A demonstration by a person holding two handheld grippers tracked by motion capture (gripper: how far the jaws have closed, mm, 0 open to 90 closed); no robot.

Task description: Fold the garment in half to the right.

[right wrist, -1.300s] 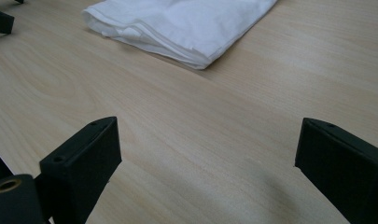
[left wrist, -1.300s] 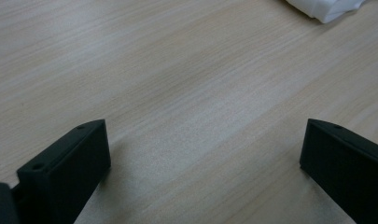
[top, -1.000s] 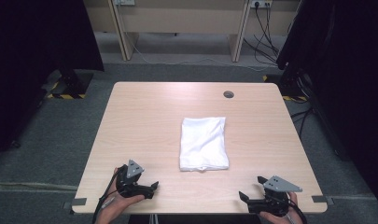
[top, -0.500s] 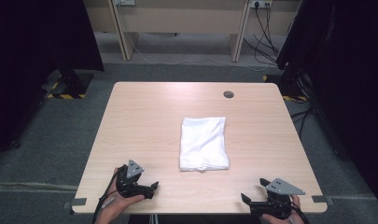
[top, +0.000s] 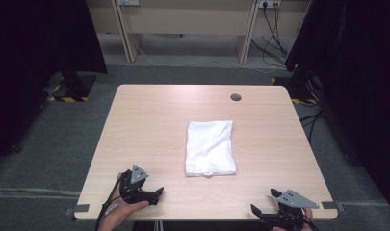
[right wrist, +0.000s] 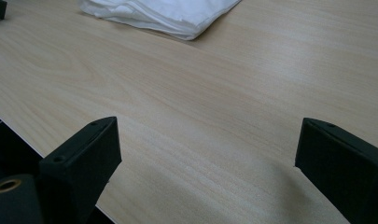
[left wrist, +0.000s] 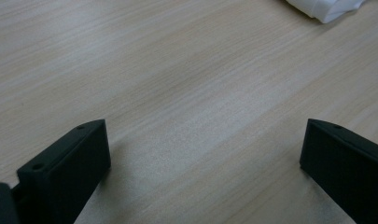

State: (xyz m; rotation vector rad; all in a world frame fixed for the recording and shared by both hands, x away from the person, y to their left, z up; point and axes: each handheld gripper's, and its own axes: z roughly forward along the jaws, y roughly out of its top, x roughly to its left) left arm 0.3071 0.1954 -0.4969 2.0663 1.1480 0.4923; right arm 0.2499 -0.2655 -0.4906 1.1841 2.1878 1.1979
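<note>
High view: soft folded white cloth [top: 210, 148], rectangular.

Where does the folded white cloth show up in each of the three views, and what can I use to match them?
High view: the folded white cloth lies mid-table, slightly right of centre, beyond both tools.
Left gripper view: one corner of it sits at the top right edge.
Right gripper view: its layered edge runs along the top, left of centre.
Shared landmark: the light wooden table.

A pale wooden table [top: 149, 120] stands on grey carpet [top: 48, 144]; black curtains [top: 33, 38] hang either side, a beige desk [top: 183, 19] behind.
</note>
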